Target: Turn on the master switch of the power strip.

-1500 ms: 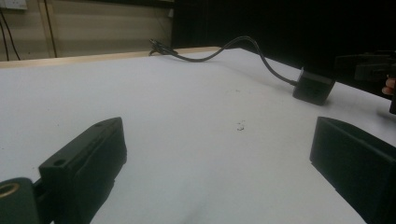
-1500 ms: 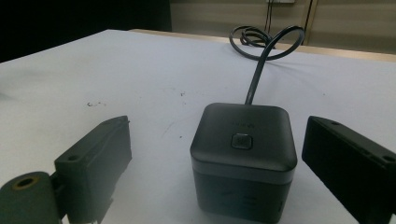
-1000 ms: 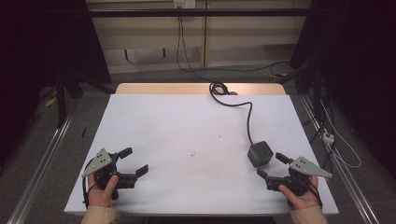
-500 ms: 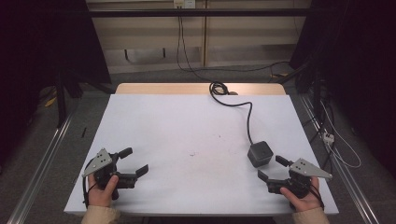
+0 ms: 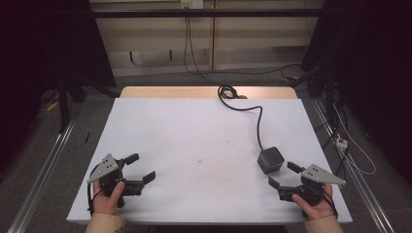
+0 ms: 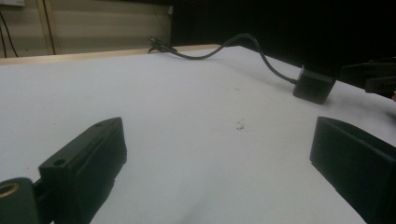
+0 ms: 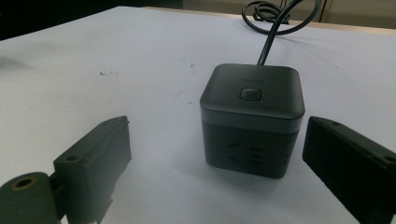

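On the table: a white rectangular tabletop (image 5: pixel 194 141) with a pale wooden strip along its far edge carries a dark grey cube-shaped power socket (image 5: pixel 270 160) toward its near right part.
Cube: the dark grey cube-shaped power socket (image 7: pixel 252 116) stands upright and flat on the white surface, with a small square button (image 7: pixel 251 94) in the middle of its top face and faint markings on the side that faces the right gripper.
Cord: a black round cable (image 5: pixel 257 124) leaves the cube's far side, runs away across the table and ends in a loose coil (image 5: pixel 227 91) at the far edge; in the right gripper view the coil (image 7: pixel 268 14) lies beyond the cube.
Right gripper: the black two-jaw right gripper (image 5: pixel 286 175) is held in the person's right hand (image 5: pixel 318 206) at the near right edge, its jaws spread wide and grasping nothing. In its own view the cube sits just ahead of the two jaws, nearer the right one, and appears not to touch either, though the angle is shallow.
Left gripper: the black two-jaw left gripper (image 5: pixel 139 167) is held in the left hand (image 5: pixel 108 199) at the near left edge, jaws parted wide over bare table, well apart from the cube (image 6: pixel 314 84).
Marks: small dark smudges (image 5: pixel 201 159) dot the middle of the tabletop.
Surroundings: a grey floor (image 5: pixel 73 145) and metal rails (image 5: pixel 43 170) flank the table.
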Motion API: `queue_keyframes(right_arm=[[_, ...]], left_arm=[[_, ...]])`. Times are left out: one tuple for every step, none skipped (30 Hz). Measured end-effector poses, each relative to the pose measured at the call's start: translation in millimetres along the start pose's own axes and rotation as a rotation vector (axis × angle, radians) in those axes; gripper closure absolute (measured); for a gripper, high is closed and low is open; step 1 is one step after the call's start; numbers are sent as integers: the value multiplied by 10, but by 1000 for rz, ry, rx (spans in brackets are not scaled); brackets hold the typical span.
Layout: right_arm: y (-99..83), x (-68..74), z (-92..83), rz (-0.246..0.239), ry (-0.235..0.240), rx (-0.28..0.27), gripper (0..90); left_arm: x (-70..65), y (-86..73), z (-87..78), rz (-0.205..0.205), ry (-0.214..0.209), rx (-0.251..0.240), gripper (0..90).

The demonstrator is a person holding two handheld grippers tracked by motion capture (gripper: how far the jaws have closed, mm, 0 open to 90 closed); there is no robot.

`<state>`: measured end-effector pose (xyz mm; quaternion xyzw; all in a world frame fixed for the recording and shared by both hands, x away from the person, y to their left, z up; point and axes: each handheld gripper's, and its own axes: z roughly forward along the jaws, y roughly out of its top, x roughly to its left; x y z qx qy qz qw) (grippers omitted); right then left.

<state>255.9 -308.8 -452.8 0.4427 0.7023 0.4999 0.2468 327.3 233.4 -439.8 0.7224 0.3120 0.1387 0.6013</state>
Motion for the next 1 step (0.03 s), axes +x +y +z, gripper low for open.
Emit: queue_keyframes(right_arm=[[-1,-1,-1,2,1,-1,77]], left_arm=[[0,1,7,2,-1,3,32]])
